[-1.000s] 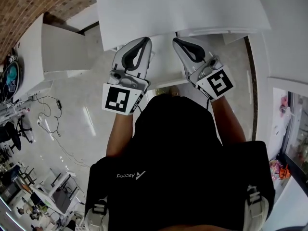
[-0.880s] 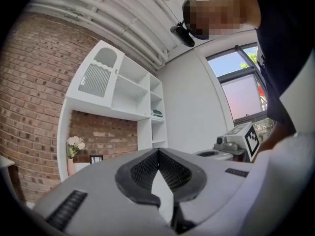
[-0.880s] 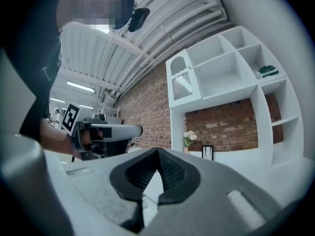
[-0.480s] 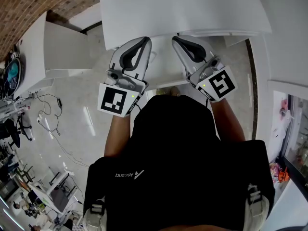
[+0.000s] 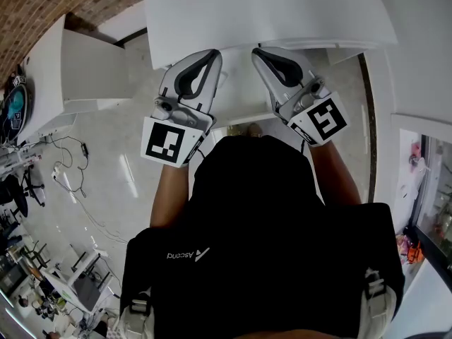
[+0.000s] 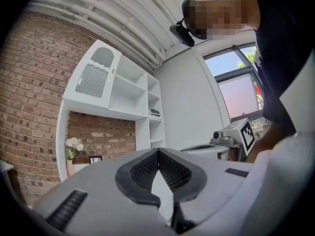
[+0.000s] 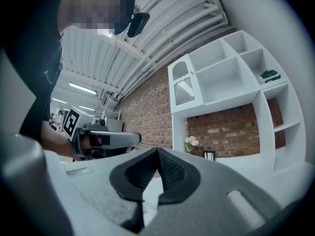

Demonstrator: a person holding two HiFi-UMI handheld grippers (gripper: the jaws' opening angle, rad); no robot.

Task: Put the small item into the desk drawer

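In the head view both grippers are held side by side in front of the person's chest, pointing at the near edge of a white desk (image 5: 268,13). My left gripper (image 5: 212,54) is shut, its dark pads meeting at the tip with nothing between them, which the left gripper view confirms (image 6: 158,151). My right gripper (image 5: 258,52) is likewise shut and empty, as its own view shows (image 7: 157,150). A lower white panel (image 5: 239,90) lies beneath and between the two grippers; I cannot tell whether it is a drawer. No small item is visible in any view.
A white shelf unit (image 7: 231,77) stands against a brick wall, with a vase of flowers (image 7: 191,142) and a small frame below it. A white cabinet (image 5: 78,76) is at the left of the desk. Cables (image 5: 70,168) lie on the glossy floor.
Both grippers have drifted slightly up the picture toward the desk, and the left one's marker cube has shifted a little to the left. Both stay shut.
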